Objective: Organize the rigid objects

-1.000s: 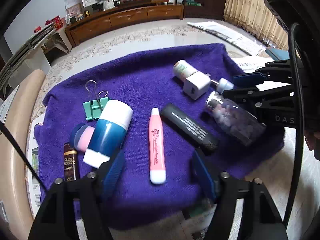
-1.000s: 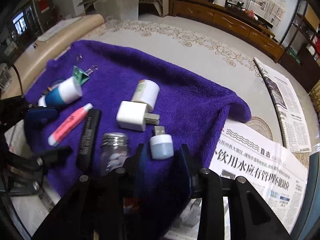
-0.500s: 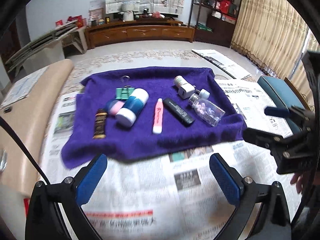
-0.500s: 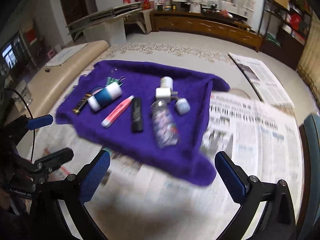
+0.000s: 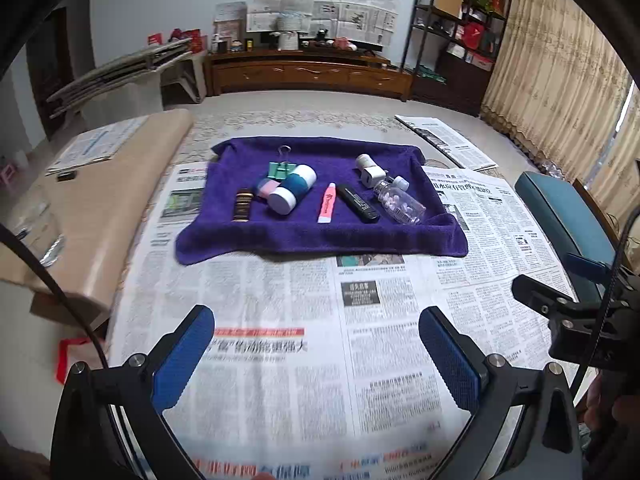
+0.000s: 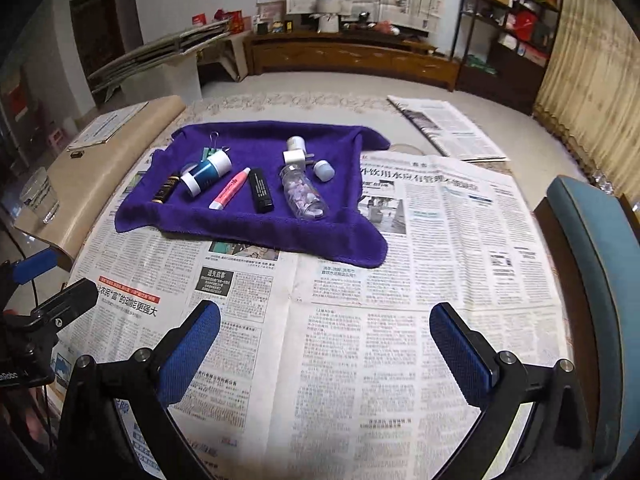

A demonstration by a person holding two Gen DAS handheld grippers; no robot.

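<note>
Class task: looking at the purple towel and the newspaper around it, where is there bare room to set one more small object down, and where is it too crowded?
Free: the newspaper between the purple towel and both grippers, and the towel's bare front strip. Crowded: the towel's middle row, from the blue-and-white tube to the clear bottle.

Room evenly lit by soft daylight, right wrist view dimmer, edges bowed by fisheye, corners blackened, shadows faint.
</note>
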